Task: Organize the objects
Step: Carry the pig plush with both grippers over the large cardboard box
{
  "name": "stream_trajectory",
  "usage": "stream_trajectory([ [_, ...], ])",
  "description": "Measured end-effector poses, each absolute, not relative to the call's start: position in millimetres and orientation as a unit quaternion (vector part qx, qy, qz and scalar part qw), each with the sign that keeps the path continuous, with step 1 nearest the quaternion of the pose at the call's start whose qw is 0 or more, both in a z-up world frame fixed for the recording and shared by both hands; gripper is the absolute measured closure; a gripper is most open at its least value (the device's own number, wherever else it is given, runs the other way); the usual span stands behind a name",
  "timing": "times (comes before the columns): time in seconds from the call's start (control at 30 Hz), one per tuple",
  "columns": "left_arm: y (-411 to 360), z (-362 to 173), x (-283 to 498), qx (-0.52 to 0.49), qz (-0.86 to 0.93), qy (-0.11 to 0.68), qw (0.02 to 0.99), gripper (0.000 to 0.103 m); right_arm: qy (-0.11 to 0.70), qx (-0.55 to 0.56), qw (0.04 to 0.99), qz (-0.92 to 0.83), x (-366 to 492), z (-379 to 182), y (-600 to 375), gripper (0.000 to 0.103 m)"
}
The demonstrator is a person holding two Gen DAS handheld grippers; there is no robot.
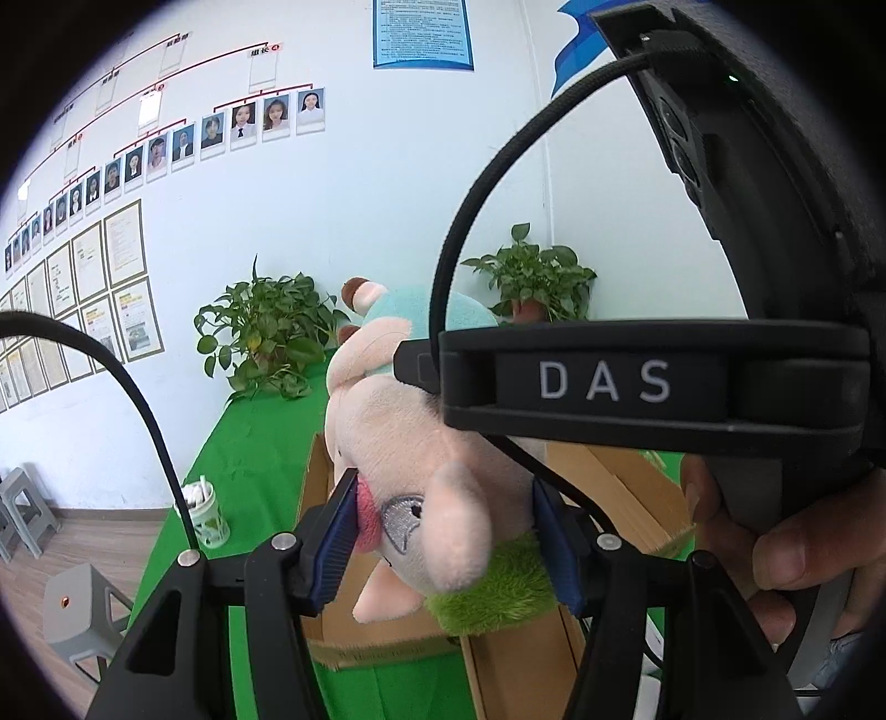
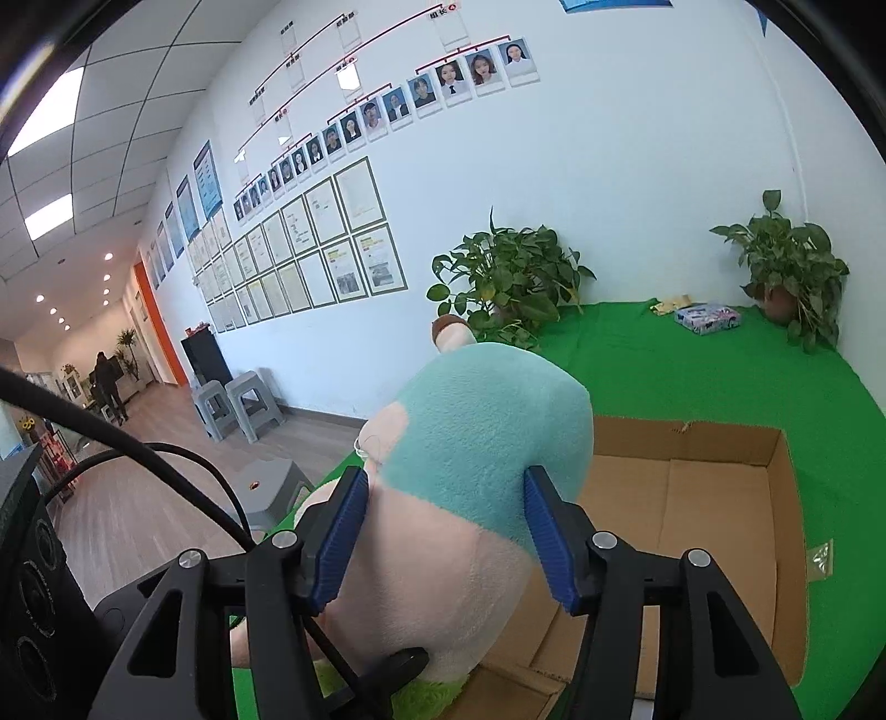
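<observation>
Black left gripper (image 1: 443, 531) with ribbed blue pads (image 1: 335, 545), silver screws; beside it, right gripper (image 2: 443, 531) marked "DAS", black braided cable (image 1: 482, 183).

- White capitals "DAS" stand on the black body of the right gripper (image 1: 604, 381), seen from the left wrist camera.
- A blue notice (image 1: 423, 33) on the wall carries print too small to read.
- Framed sheets (image 2: 310, 243) and chart labels (image 2: 453, 6) on the wall stay illegible.
</observation>
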State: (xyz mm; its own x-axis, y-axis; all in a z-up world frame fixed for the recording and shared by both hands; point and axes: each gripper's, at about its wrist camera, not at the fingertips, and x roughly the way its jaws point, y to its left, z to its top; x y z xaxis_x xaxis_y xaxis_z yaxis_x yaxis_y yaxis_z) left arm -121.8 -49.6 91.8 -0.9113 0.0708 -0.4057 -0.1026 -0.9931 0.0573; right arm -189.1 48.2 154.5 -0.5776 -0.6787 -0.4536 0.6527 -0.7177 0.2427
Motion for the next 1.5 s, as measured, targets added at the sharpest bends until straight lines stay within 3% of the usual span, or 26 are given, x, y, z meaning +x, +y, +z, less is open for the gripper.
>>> stream_trajectory([
  [0.23,-71.6,91.8,-156.6,-0.207,0.977,0.023,0.047,0.045,-0.012,0.266,0.372,-0.889,-239.7,175.7,5.6,0.048],
  [0.47,-94.1,64.3,-187.5,-0.245,0.969,-0.003,0.03,0.045,0.011,0.309,0.385,-0.869,-310.2,155.0,-55.4,0.048],
  [1.13,-128.4,-42.4,-232.5,-0.407,0.913,-0.035,0.003,0.045,-0.007,0.532,0.421,-0.734,-415.9,-70.4,-121.4,0.048],
  [1.5,-126.7,-63.1,-208.9,-0.445,0.893,-0.07,-0.022,0.042,0.06,0.563,0.437,-0.699,-396.3,-100.9,-149.5,0.048],
])
